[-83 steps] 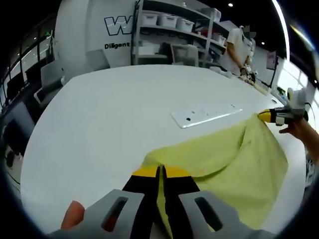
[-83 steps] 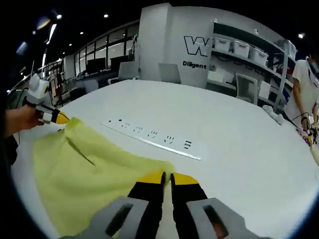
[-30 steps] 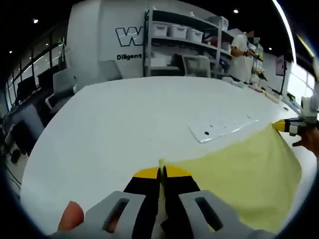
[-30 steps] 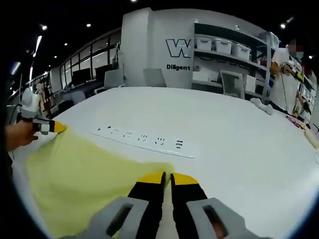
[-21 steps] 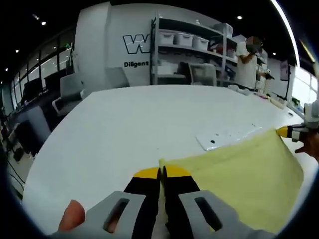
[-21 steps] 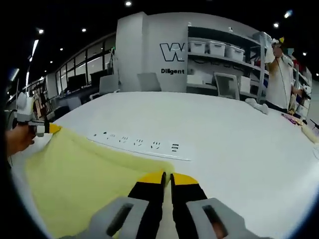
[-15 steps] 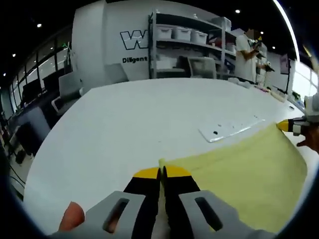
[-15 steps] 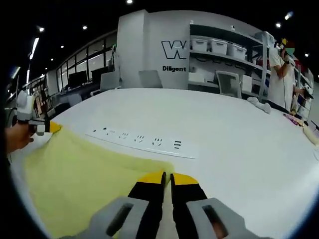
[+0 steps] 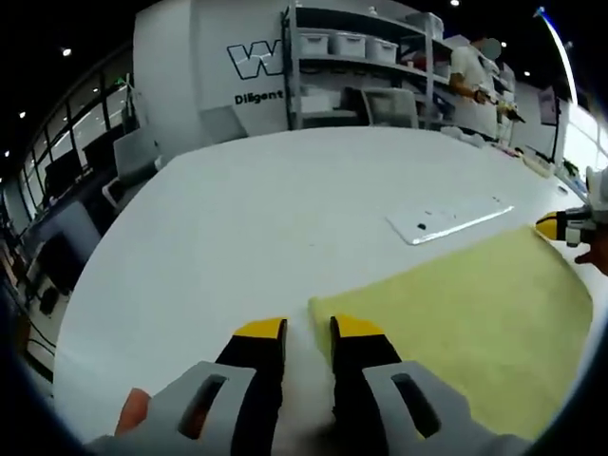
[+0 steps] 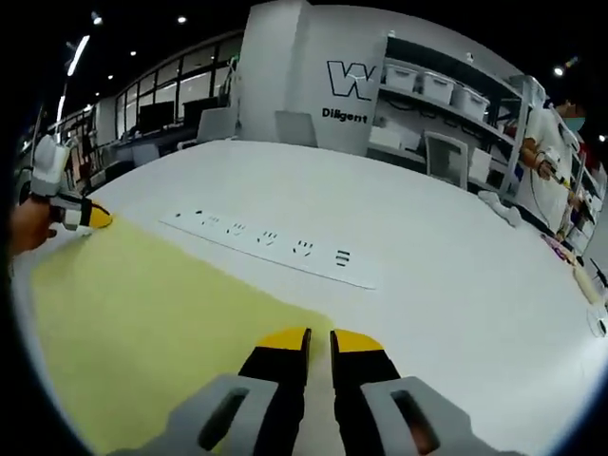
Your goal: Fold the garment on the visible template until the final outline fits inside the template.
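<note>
A yellow garment (image 9: 465, 323) lies flat on the white table (image 9: 237, 209). My left gripper (image 9: 307, 329) stands open, its jaws on either side of the garment's near corner with nothing held. The right gripper (image 9: 556, 226) sits at the far corner, a hand behind it. In the right gripper view the garment (image 10: 161, 304) spreads left, and my right gripper (image 10: 320, 338) has its jaws a narrow slit apart at the corner, still on the cloth. The left gripper (image 10: 81, 217) shows at the far corner. A white template strip (image 9: 451, 217) (image 10: 275, 252) lies just beyond the garment's far edge.
Shelves with white bins (image 9: 351, 57) and chairs stand behind the table, and a person (image 9: 475, 71) is at the back right. Small items (image 10: 589, 285) lie near the table's right edge. Bare tabletop (image 10: 456, 285) stretches beyond the strip.
My left gripper has opened and let go of the garment's corner. The garment, held raised and sagging before, now lies flat on the table. Both views have dropped lower.
</note>
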### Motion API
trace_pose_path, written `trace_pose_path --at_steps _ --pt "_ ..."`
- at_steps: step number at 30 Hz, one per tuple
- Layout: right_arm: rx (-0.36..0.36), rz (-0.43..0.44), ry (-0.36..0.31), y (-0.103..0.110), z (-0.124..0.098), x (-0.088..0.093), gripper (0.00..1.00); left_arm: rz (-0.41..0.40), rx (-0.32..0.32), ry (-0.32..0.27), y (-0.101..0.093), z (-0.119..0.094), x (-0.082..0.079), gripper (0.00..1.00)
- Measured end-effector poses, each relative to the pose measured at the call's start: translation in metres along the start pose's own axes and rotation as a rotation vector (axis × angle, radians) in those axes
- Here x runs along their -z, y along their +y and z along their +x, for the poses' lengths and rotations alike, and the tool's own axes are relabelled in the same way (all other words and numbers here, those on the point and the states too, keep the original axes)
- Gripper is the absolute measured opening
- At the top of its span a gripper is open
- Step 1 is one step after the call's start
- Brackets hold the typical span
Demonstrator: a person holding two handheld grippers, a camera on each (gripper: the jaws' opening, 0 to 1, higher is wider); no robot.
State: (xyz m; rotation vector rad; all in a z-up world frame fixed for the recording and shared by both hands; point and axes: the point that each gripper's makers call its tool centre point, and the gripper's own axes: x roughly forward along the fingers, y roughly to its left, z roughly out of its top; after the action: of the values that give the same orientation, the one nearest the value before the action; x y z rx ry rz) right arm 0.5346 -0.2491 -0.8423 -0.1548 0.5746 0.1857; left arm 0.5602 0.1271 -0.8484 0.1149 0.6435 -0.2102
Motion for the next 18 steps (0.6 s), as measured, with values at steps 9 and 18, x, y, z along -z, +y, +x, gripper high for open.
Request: trace_pose_path --at_steps 9,18 --pt "-0.017 0.036 -0.023 0.005 -0.023 0.000 0.00 -0.010 0.022 -0.032 -0.003 -0.028 -0.007 0.15" --pt "-0.039 0.037 -0.020 0.028 -0.062 0.009 0.00 -0.019 0.041 -0.047 -0.012 -0.069 0.004 0.14"
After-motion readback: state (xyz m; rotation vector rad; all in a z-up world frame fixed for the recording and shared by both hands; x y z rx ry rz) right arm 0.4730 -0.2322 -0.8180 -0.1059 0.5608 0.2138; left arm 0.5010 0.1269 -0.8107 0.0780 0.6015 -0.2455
